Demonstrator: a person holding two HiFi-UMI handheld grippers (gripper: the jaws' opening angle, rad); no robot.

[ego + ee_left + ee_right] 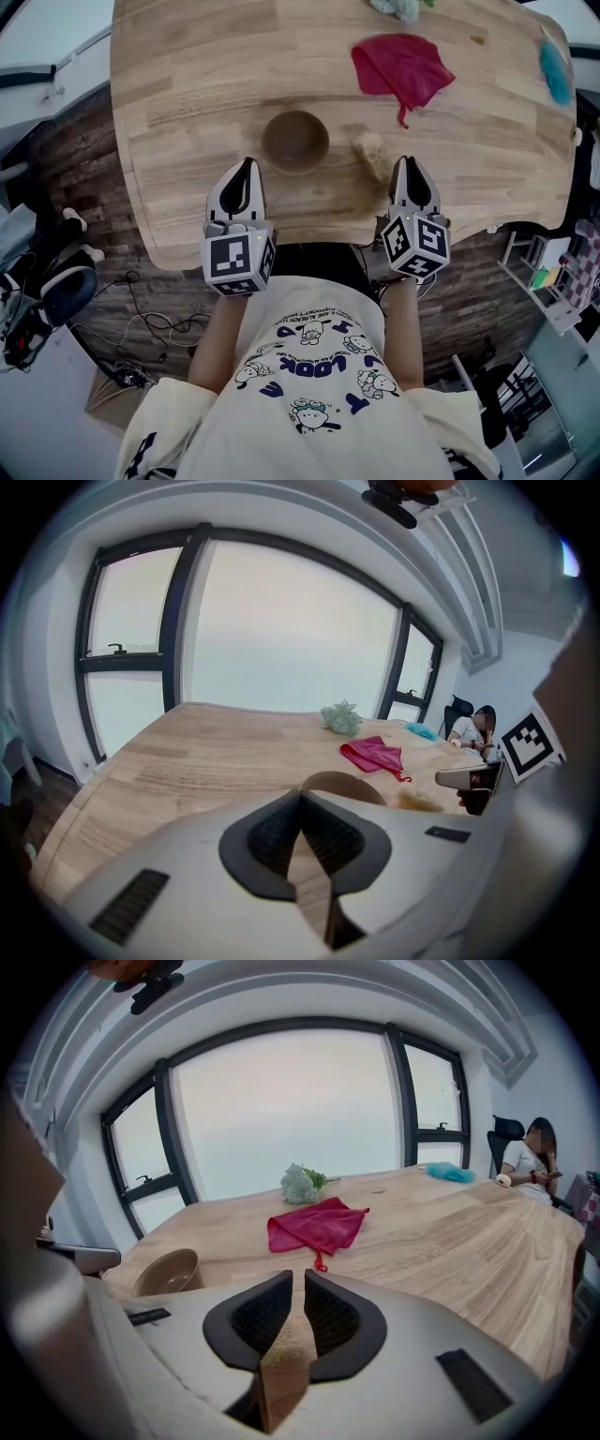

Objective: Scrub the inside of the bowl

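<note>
Two grippers wait at the table edge, and the bowl (295, 141) is not scrubbed yet.
Head view: the bowl stands on the table (187, 94), between the left gripper (247, 165) and the sponge (372, 154). The right gripper (410, 165) is just beside the sponge and could knock it away if it comes in crooked. Left gripper view: the jaws are shut with nothing in them, and they cover most of the bowl. Nothing holds the bowl, so hard scrubbing could make it slide. Right gripper view: the jaws stand a little apart, with a fuzzy tan strip in the gap, likely the sponge. Whether the pads press on it is hard to tell, and a thin pinch could let it slip.
</note>
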